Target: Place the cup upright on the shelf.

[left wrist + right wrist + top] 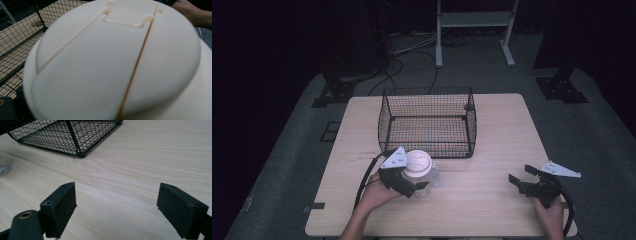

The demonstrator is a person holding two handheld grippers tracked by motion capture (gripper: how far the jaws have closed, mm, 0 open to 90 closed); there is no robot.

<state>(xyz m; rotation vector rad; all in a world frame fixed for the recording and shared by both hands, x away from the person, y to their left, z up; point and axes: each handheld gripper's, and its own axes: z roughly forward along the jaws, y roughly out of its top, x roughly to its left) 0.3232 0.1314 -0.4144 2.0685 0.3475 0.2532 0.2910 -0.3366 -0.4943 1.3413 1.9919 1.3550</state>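
Observation:
A clear container with a cream lid [418, 164] stands on the wooden table [492, 130] just in front of a black wire basket [427, 145]. My left gripper [416, 183] sits around the container from the near left, one black jaw pressed on its near side, and looks shut on it. In the left gripper view the cream lid [112, 60] is very close and hides the jaws. My right gripper [519, 174] rests near the table's front right, open, with only bare wood between its pads [61, 205].
The wire basket [62, 135] is open-topped and appears empty, in the table's middle; its mesh [15, 37] lies just beyond the lid. Part of the container's clear base [3, 167] shows at the far left of the right gripper view. Dark floor and cables surround the table.

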